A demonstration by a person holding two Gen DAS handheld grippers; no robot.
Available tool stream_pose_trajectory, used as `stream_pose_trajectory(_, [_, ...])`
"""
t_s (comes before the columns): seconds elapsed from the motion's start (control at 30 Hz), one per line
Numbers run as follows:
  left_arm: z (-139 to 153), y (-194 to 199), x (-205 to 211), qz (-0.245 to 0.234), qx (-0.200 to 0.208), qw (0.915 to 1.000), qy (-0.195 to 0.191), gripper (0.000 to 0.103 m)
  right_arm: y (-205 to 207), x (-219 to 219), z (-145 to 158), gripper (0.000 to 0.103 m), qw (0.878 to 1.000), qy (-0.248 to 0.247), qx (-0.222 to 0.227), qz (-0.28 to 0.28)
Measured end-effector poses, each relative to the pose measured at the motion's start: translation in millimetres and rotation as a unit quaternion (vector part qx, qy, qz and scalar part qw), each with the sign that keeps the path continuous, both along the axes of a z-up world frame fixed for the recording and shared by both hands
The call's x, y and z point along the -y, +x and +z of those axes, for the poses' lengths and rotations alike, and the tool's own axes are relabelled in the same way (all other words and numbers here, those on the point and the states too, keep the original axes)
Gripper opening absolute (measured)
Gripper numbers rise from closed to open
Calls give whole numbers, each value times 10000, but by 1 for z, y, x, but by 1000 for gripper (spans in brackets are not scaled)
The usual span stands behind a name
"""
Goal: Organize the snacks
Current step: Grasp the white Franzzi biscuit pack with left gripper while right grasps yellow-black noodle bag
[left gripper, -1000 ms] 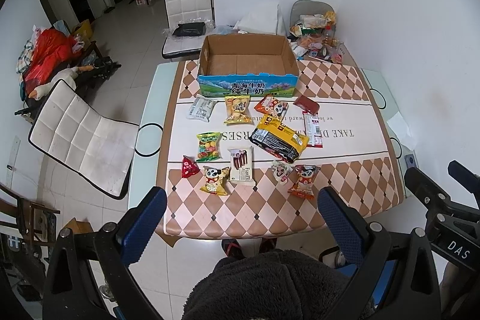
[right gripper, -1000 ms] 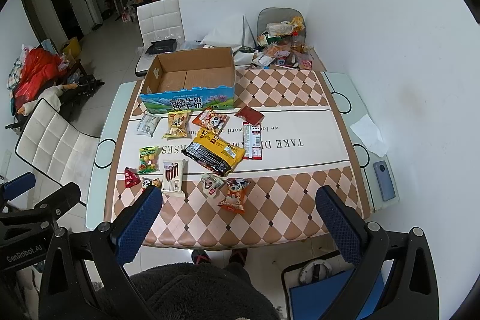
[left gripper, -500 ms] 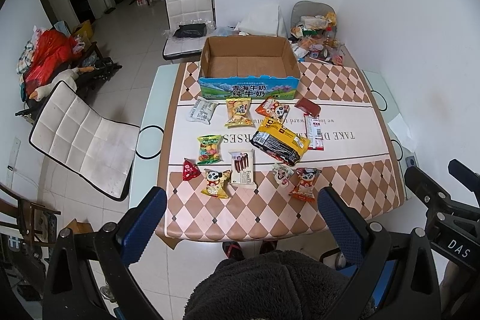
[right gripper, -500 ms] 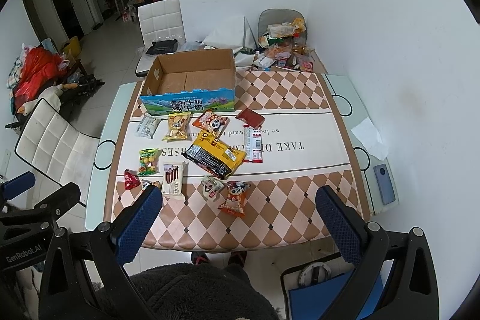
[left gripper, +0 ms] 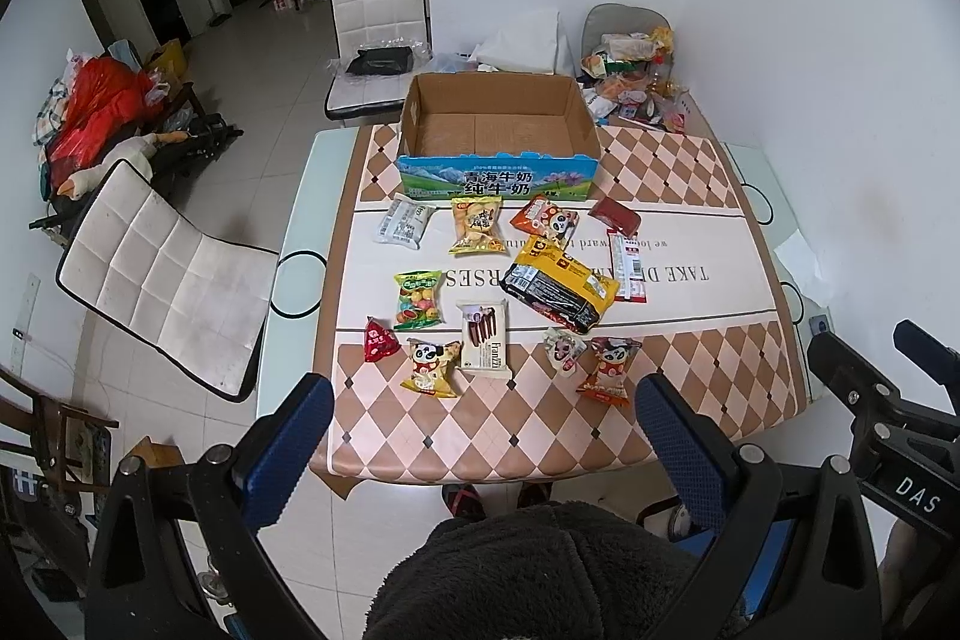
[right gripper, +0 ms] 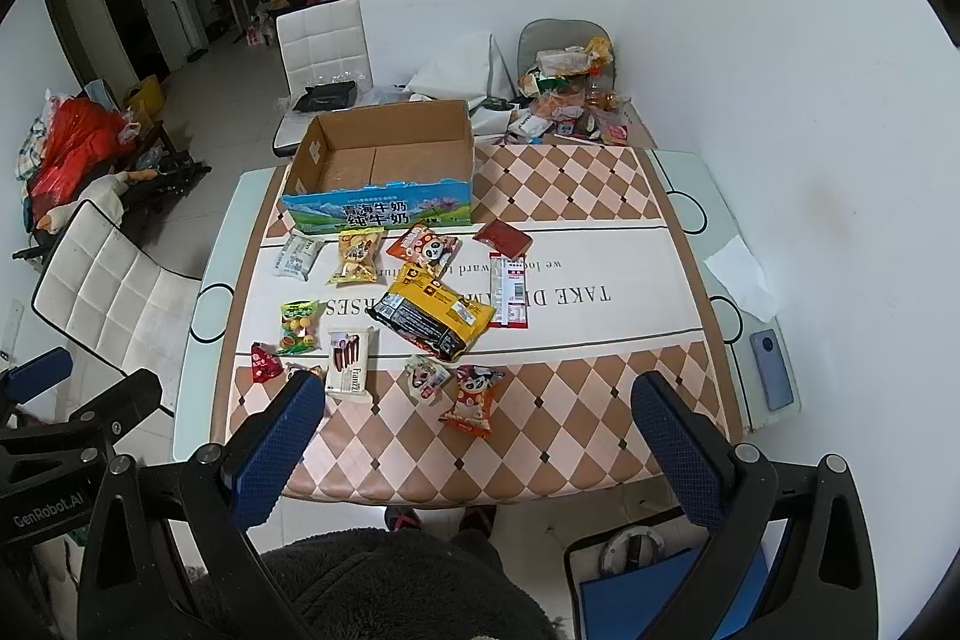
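1. On the checkered tablecloth (left gripper: 678,400), a spread of snack packets is lying loose in front of an open cardboard box (left gripper: 498,124) — the box is sitting at the far side of the table with its floor showing bare.
2. Nearest the box, a white packet (left gripper: 405,226), a yellow snack bag (left gripper: 477,232), an orange panda bag (left gripper: 544,222) and a dark red packet (left gripper: 615,215) are lying in a rough row.
3. Just behind them toward the viewer, a large black-and-yellow bag (left gripper: 561,283) is resting at an angle, its upper end touching the orange panda bag, with a long red-and-white strip (left gripper: 627,267) lying beside it on the right.
4. Closer still, a green candy bag (left gripper: 418,300), a small red packet (left gripper: 379,340), a yellow panda bag (left gripper: 431,366), a white Franzzi wafer pack (left gripper: 485,337), a small white packet (left gripper: 563,347) and a red panda bag (left gripper: 609,370) are lying apart from one another.
5. Well above the near edge of the table, the left gripper (left gripper: 483,421) is hovering with its blue-padded fingers spread wide, gripping nothing.
6. Beside it, the right gripper (right gripper: 477,421) is hovering likewise — fingers parted and empty.
7. Below both, the person's dark fleece sleeve (left gripper: 540,568) is filling the bottom of each view.
8. Over at the right table edge, a phone (right gripper: 771,370) is lying face down near a crumpled tissue (right gripper: 741,274).
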State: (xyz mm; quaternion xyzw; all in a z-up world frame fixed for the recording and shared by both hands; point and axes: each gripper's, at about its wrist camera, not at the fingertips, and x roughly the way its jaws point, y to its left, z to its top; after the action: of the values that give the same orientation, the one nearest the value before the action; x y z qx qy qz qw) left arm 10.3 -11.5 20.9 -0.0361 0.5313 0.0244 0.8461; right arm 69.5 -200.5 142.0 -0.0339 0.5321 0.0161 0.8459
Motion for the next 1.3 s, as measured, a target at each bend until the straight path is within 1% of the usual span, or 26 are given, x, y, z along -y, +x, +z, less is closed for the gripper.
stream_pose_trajectory(0.23, [1,5,0,-24,6,10000,-8,103,1,-1,-1,103,10000,-5,-7,4])
stream_pose_trajectory(0.33, [-1,13,-3,57,123,9999,70,103,2,-1,-2,103,10000,8,-9,27])
stream_pose_trajectory(0.37, [-3,19,-6,136,223,9996,143,103,4,-2,-2,103,10000,7,-20,45])
stream_pose_trajectory(0.43, [-16,30,-13,252,253,9989,298,103,17,-7,-11,103,9999,-17,-79,138])
stream_pose_trajectory(0.47, [-26,35,-19,300,249,9986,349,103,26,-10,-19,103,9997,-45,-118,189])
stream_pose_trajectory(0.53, [-51,52,-31,424,92,9980,450,103,52,-18,-48,103,9990,-136,-261,345])
stream_pose_trajectory(0.6, [-74,63,-40,504,-82,9977,453,103,75,-25,-76,103,9970,-272,-413,591])
stream_pose_trajectory(0.63, [-89,72,-44,589,-232,9967,508,103,85,-30,-92,103,9952,-345,-520,751])
stream_pose_trajectory(0.73, [-125,90,-51,705,-606,9948,426,103,121,-42,-143,103,9871,-637,-918,1147])
stream_pose_trajectory(0.77, [-140,98,-51,764,-768,9930,470,103,135,-46,-163,103,9832,-677,-1104,1290])
stream_pose_trajectory(0.87, [-181,112,-53,880,-1159,9886,390,103,166,-50,-219,103,9720,-604,-1591,1617])
stream_pose_trajectory(0.9, [-199,119,-52,958,-1334,9858,338,103,179,-54,-239,103,9669,-598,-1753,1755])
stream_pose_trajectory(0.93, [-209,119,-54,1006,-1448,9839,307,103,191,-58,-260,103,9616,-634,-1876,1898])
stream_pose_trajectory(0.97, [-225,125,-53,1063,-1623,9808,209,103,196,-62,-277,103,9575,-653,-1960,2014])
stream_pose_trajectory(1.0, [-241,130,-52,1125,-1800,9771,110,103,206,-67,-298,103,9497,-704,-2122,2194])
stream_pose_trajectory(1.07, [-268,138,-49,1193,-2068,9711,73,102,222,-78,-335,103,9356,-779,-2372,2498])
stream_pose_trajectory(1.1, [-280,143,-47,1210,-2214,9676,75,100,228,-83,-352,103,9289,-805,-2478,2633])
stream_pose_trajectory(1.13, [-293,146,-45,1225,-2355,9641,58,96,231,-86,-362,103,9240,-816,-2560,2719])
stream_pose_trajectory(1.17, [-306,149,-42,1251,-2494,9603,34,95,237,-92,-381,103,9151,-869,-2708,2857])
stream_pose_trajectory(1.23, [-323,155,-38,1271,-2673,9552,-43,94,243,-97,-403,103,9040,-897,-2909,3002])
stream_pose_trajectory(1.3, [-336,159,-33,1293,-2767,9522,2,94,250,-103,-430,103,8939,-965,-3071,3118])
